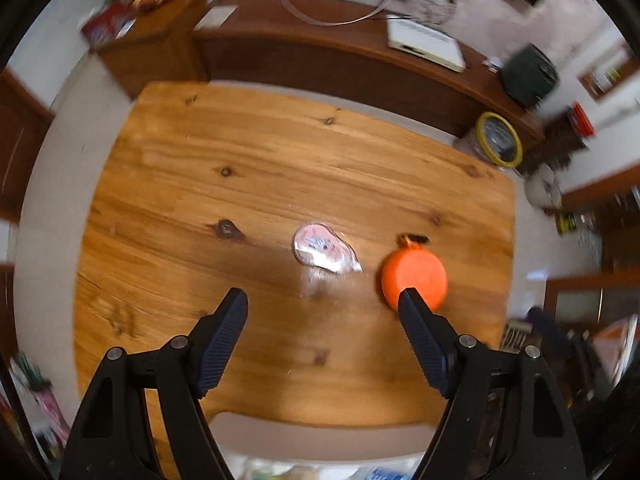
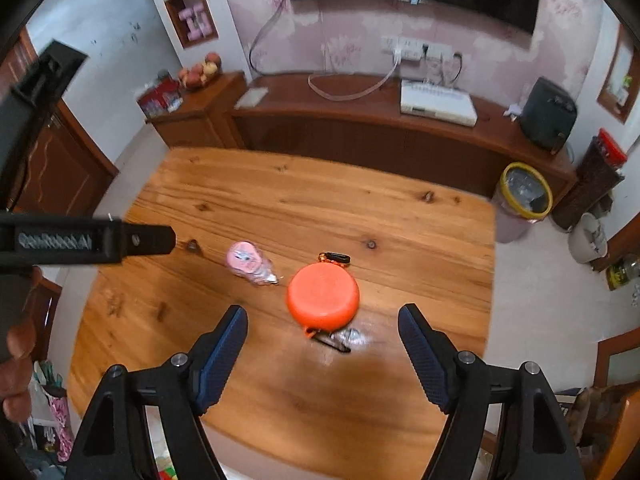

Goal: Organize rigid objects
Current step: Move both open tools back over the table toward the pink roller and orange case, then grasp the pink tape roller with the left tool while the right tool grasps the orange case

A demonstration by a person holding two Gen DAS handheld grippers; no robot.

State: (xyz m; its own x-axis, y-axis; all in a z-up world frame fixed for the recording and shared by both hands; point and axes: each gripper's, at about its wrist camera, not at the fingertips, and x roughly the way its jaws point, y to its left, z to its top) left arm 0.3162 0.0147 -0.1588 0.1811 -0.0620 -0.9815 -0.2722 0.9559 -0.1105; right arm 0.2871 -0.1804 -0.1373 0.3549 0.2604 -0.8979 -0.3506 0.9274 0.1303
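An orange round case with a black clip lies on the wooden table; it also shows in the right wrist view. A small pink correction-tape dispenser lies to its left, also in the right wrist view. My left gripper is open and empty above the table, its right finger overlapping the case's near edge. My right gripper is open and empty, hovering just short of the case. The left gripper's body shows at the left of the right wrist view.
A dark wooden TV cabinet runs behind the table with a white box and a dark speaker. A yellow-rimmed bin stands at the table's far right corner. A small shiny item lies near the case.
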